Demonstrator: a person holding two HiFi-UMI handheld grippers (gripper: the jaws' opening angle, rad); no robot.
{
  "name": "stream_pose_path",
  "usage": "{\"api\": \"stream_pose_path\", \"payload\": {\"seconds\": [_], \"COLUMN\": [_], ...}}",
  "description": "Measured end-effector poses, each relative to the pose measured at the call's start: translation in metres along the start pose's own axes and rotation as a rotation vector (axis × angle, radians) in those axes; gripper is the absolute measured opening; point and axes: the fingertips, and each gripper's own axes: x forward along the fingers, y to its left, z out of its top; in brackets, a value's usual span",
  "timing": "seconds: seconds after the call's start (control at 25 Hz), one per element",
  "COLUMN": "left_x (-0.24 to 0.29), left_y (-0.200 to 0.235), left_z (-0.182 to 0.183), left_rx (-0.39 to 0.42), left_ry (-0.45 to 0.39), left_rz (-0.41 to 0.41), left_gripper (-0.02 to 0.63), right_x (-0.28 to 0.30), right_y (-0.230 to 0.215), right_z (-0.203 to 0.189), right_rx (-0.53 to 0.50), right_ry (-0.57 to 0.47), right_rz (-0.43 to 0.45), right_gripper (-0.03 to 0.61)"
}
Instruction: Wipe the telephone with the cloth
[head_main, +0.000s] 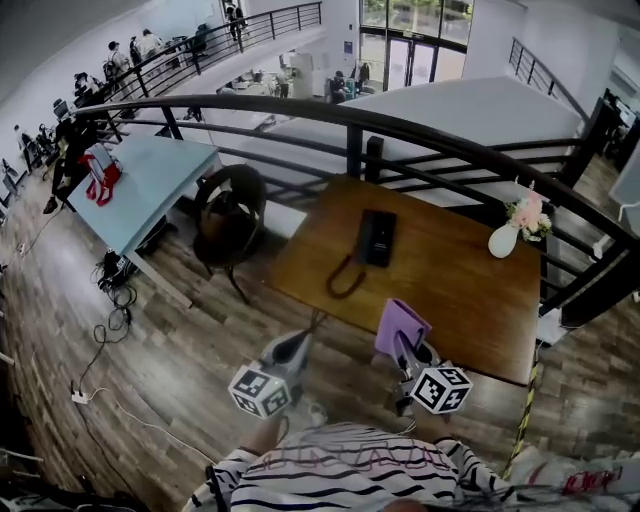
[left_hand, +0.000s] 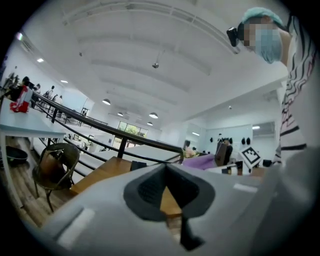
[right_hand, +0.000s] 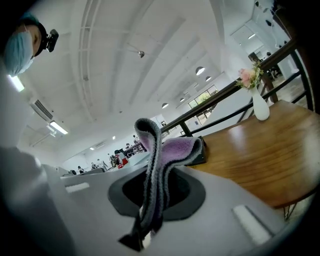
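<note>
A black telephone (head_main: 378, 237) lies flat at the far middle of the wooden table (head_main: 470, 290), its cord looping toward the near left edge. My right gripper (head_main: 405, 345) hovers over the table's near edge, shut on a purple cloth (head_main: 400, 326) that sticks up from the jaws. In the right gripper view the cloth (right_hand: 161, 152) folds over between the jaws of the right gripper (right_hand: 159, 172), partly hiding the telephone (right_hand: 200, 158). My left gripper (head_main: 300, 342) hangs just off the table's near left corner, shut and holding nothing. The left gripper (left_hand: 167, 169) points toward the telephone (left_hand: 138, 165).
A white vase with pink flowers (head_main: 508, 236) stands at the table's far right corner. A dark railing (head_main: 350, 112) runs behind the table. A round chair (head_main: 228, 215) stands to the table's left, beside a light blue table (head_main: 150, 185). Cables lie on the floor at the left.
</note>
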Motion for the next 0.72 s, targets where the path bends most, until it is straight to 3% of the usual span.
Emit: {"api": "stream_pose_path", "payload": {"seconds": [0.36, 0.72], "left_x": [0.005, 0.04], "left_y": [0.105, 0.143], "left_z": [0.029, 0.032], "left_rx": [-0.009, -0.035], "left_ry": [0.03, 0.046], "left_rz": [-0.083, -0.136], "left_gripper": [0.002, 0.002], "right_x": [0.086, 0.124], "right_y": [0.025, 0.016], "right_z": [-0.003, 0.007], "right_rx": [0.044, 0.056], "right_ry": [-0.062, -0.081], "right_rz": [-0.096, -0.142], "right_gripper": [0.034, 0.034]}}
